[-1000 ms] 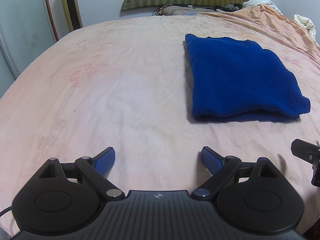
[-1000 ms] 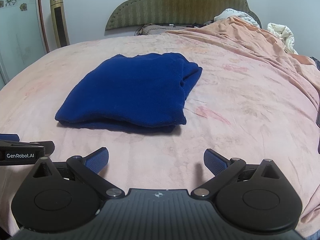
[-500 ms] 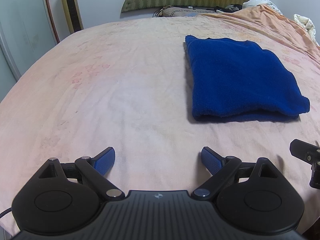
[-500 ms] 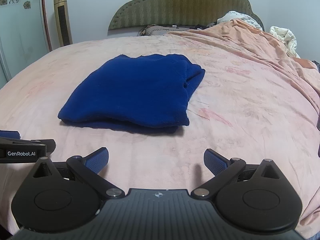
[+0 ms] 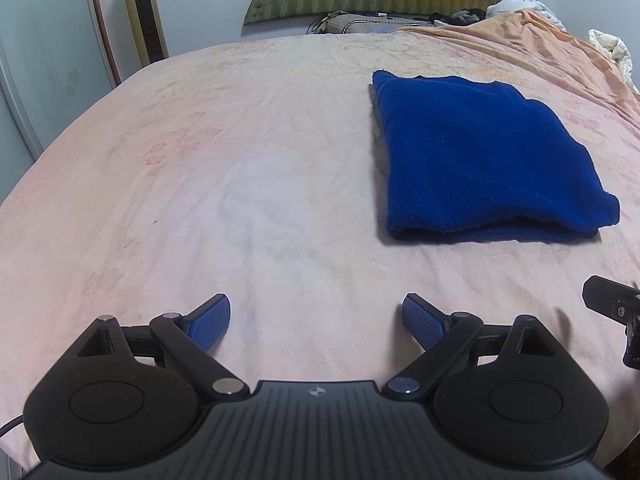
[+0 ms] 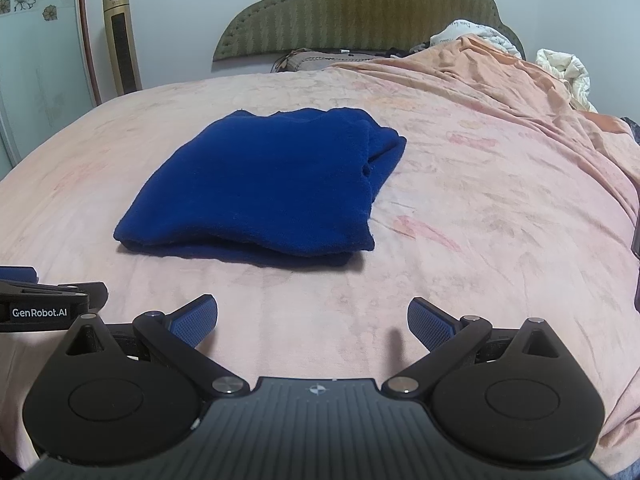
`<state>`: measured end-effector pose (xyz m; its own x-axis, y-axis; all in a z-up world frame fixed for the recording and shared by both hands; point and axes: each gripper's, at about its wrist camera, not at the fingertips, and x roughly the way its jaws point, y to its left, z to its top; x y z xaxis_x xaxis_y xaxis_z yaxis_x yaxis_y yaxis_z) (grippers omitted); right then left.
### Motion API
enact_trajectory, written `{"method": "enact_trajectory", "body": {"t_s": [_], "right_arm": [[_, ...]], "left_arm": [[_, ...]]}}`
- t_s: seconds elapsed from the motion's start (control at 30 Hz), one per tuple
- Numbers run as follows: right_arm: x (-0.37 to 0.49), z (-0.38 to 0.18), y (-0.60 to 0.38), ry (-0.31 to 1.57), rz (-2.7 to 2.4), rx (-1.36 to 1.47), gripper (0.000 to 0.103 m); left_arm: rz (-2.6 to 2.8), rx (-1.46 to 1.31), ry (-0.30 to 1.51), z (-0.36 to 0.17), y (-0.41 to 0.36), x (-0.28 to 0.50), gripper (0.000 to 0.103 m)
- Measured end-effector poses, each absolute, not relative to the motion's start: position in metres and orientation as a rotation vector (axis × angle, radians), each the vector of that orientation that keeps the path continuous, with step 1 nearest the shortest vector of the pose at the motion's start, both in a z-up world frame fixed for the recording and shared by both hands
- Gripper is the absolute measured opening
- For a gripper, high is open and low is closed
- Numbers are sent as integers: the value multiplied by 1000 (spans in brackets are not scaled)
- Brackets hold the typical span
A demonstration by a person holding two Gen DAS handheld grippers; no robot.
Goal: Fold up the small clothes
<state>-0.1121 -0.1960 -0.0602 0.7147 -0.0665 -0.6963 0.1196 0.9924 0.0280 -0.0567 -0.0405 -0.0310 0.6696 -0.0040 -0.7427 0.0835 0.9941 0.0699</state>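
Note:
A dark blue knitted garment (image 5: 484, 156) lies folded into a thick rectangle on the pink bed sheet (image 5: 240, 184). It also shows in the right wrist view (image 6: 264, 184). My left gripper (image 5: 316, 316) is open and empty, near the bed's front edge, to the left of the garment and well short of it. My right gripper (image 6: 312, 318) is open and empty, also short of the garment, which lies ahead and slightly left. Part of the right gripper shows at the right edge of the left wrist view (image 5: 612, 304).
A bunched orange-pink blanket (image 6: 520, 92) with white bedding (image 6: 564, 68) lies at the back right. A green headboard (image 6: 360, 12) and pillows stand at the far end. A gold tower fan (image 6: 120, 40) and a wardrobe stand to the left.
Both grippers have drawn back a little and risen slightly. The garment has not moved. Both grippers stay open.

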Motion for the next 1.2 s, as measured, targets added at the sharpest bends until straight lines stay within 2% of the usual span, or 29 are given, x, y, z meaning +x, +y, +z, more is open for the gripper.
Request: {"method": "enact_trajectory", "body": {"t_s": [1.03, 1.2], "right_arm": [[-110, -61, -191, 764, -94, 61, 103], [-109, -62, -191, 766, -93, 73, 103]], "left_arm": [[-48, 105, 836, -32, -37, -57, 94], [-58, 150, 791, -31, -36, -60, 94]]}}
